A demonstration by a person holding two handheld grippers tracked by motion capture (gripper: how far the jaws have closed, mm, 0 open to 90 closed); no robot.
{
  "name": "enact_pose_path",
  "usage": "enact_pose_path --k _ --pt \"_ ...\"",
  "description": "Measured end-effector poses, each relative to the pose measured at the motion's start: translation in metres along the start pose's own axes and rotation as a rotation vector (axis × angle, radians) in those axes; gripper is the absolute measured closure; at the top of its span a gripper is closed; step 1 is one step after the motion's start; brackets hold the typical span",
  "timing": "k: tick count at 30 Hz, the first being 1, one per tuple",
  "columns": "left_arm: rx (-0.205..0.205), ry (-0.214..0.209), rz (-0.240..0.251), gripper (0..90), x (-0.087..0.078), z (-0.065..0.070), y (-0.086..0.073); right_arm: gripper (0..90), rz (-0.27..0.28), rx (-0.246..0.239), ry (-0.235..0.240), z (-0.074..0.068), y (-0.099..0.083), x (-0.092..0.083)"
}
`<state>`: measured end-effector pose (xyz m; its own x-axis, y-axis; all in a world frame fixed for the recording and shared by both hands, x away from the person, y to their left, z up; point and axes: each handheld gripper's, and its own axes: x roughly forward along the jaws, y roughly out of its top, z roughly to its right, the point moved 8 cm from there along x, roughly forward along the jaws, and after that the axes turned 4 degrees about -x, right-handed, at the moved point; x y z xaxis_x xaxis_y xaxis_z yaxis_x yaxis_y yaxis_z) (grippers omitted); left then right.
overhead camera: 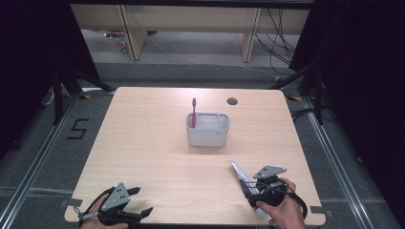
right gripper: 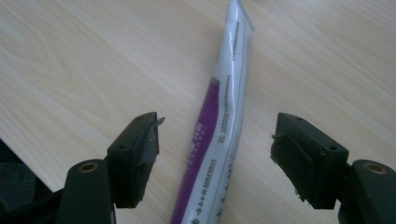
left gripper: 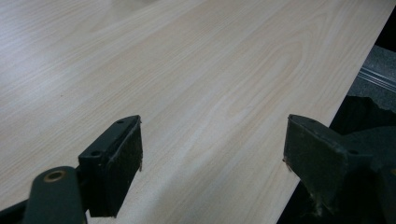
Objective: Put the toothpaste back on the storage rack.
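Observation:
A white and purple toothpaste tube lies flat on the wooden table near its front right. My right gripper hangs over the tube's near part. In the right gripper view the tube runs between the two spread jaws of my right gripper, and neither pad touches it, so the gripper is open. My left gripper rests at the front left edge, open, with bare table between its jaws in the left gripper view. A pink toothbrush stands upright in a pale grey holder at mid-table.
A round cable hole sits in the tabletop behind the holder. The table's front edge runs just under both hands. Beyond the table, black stands and cables lie on the floor at the right.

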<state>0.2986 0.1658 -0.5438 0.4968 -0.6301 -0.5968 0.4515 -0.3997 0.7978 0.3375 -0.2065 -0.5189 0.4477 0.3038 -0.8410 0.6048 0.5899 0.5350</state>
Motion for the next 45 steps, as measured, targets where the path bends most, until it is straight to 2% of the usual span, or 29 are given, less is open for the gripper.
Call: enact_pose_path --k 1,3,4,8,10,14,15,16,18,20,22,26,27,28,29,31,32,33,35,38,39,40,41,43,44,45 --pt "-0.014 -0.007 0.012 19.2 0.001 0.002 0.001 35.2 -0.004 -0.017 -0.007 0.003 0.001 0.003" --pt "0.003 -0.007 -0.006 19.2 0.001 0.0 -0.001 37.4 -0.025 -0.012 -0.002 0.004 0.001 0.006" --pt "-0.006 -0.013 0.009 19.2 0.002 0.001 0.0 39.1 -0.031 -0.026 0.002 0.005 0.002 0.008" --pt "-0.012 -0.018 0.002 19.2 0.002 0.003 -0.001 42.0 -0.067 0.009 0.013 0.004 0.002 0.016" --pt "0.002 -0.017 -0.008 19.2 0.002 0.002 -0.002 44.3 -0.084 -0.007 0.021 0.004 0.002 0.02" --pt "0.011 -0.018 -0.019 19.2 0.002 0.002 -0.003 47.0 -0.112 0.004 0.034 0.003 0.004 0.027" --pt "-0.004 -0.018 -0.002 19.2 0.003 0.003 -0.002 47.8 -0.119 0.011 0.038 0.002 0.004 0.028" --pt "0.003 -0.021 0.001 19.2 0.002 0.003 -0.002 48.4 -0.123 0.009 0.039 0.002 0.004 0.029" --pt "0.028 -0.015 -0.025 19.7 0.0 0.0 -0.003 49.2 -0.146 0.018 0.046 0.0 0.005 0.03" --pt "-0.007 -0.033 0.01 21.2 0.002 0.005 -0.002 50.1 -0.153 0.006 0.048 0.002 0.005 0.032" --pt "-0.007 -0.033 0.011 21.1 0.002 0.005 -0.001 50.5 -0.163 0.008 0.037 0.003 0.005 0.032" --pt "-0.003 -0.024 0.008 21.2 0.001 0.004 -0.001 52.2 -0.209 0.029 0.05 0.002 0.001 0.033" --pt "0.019 -0.018 -0.008 21.2 0.0 0.002 -0.003 52.6 -0.213 0.018 0.053 0.003 0.0 0.034" --pt "0.014 -0.02 -0.007 21.2 0.001 0.003 -0.003 53.2 -0.213 0.013 0.056 0.003 0.0 0.034" --pt "-0.012 -0.036 0.013 21.2 0.002 0.006 -0.001 53.7 -0.214 0.001 0.061 0.003 0.0 0.034" --pt "-0.005 -0.04 -0.002 21.5 0.002 0.006 -0.002 54.4 -0.222 0.008 0.062 0.002 -0.001 0.034" --pt "0.004 -0.039 -0.007 21.6 0.001 0.006 -0.003 54.5 -0.215 -0.026 0.055 0.004 -0.001 0.036" --pt "0.003 -0.04 -0.007 21.8 0.001 0.006 -0.002 54.6 -0.243 0.021 0.063 0.001 -0.003 0.035" --pt "-0.007 -0.043 0.007 21.9 0.002 0.007 -0.001 55.1 -0.235 -0.019 0.057 0.004 -0.002 0.036" --pt "-0.009 -0.039 0.001 21.9 0.002 0.006 -0.003 57.1 -0.244 -0.033 0.062 0.004 -0.001 0.038" --pt "0.008 -0.034 -0.008 21.9 0.002 0.004 -0.003 58.0 -0.255 -0.03 0.068 0.003 -0.001 0.038" --pt "-0.013 -0.044 0.011 21.9 0.003 0.006 -0.002 59.0 -0.247 -0.042 0.067 0.004 0.0 0.039" --pt "-0.014 -0.038 0.006 21.9 0.002 0.006 -0.002 59.5 -0.255 -0.029 0.067 0.003 0.0 0.039" --pt "0.002 -0.041 -0.006 21.9 0.0 0.005 -0.003 59.9 -0.263 -0.038 0.068 0.004 0.0 0.039" --pt "-0.005 -0.036 0.002 21.9 0.0 0.005 -0.002 60.0 -0.266 -0.041 0.074 0.004 0.001 0.039" --pt "-0.014 -0.037 0.008 21.9 0.0 0.006 -0.001 60.1 -0.291 -0.011 0.079 0.001 0.0 0.038"
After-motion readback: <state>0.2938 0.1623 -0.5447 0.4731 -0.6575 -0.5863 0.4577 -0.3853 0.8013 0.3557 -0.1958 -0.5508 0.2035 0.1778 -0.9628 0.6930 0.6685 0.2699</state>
